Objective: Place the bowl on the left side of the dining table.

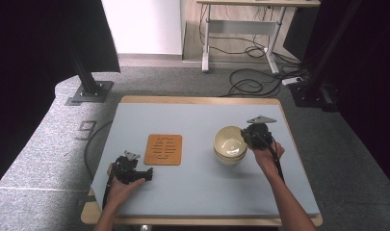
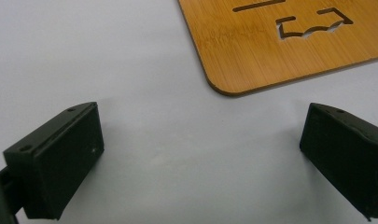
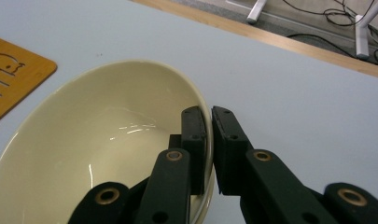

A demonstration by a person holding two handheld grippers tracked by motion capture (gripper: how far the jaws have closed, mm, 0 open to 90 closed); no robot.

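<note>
Right gripper [image 3: 209, 140] is clenched on the rim of the top cream bowl [image 3: 107, 140]: one jaw inside the wall, one outside, rim pinched between them on the bowl's right side. A pinch on the rim looks like the only workable hold, since the bowl is too wide to span; my guess is the grip is set for lifting the bowl off.

In the high view the bowl [image 1: 229, 142] sits right of centre on the grey-blue surface [image 1: 197, 178], on what looks like a stack of bowls; how many I cannot tell. The right gripper [image 1: 248, 137] comes at it from the right, hand just near of it.

Bamboo trivet [image 1: 163, 149] lies flat, left of the bowl and apart from it, likely the drop spot.

Left gripper [image 1: 147, 174] rests low at the near left, jaws released and wide, nothing between them. In the left gripper view the trivet [image 2: 289, 46] corner lies just beyond the jaws, not touched. Probably parked there, out of the way.
</note>
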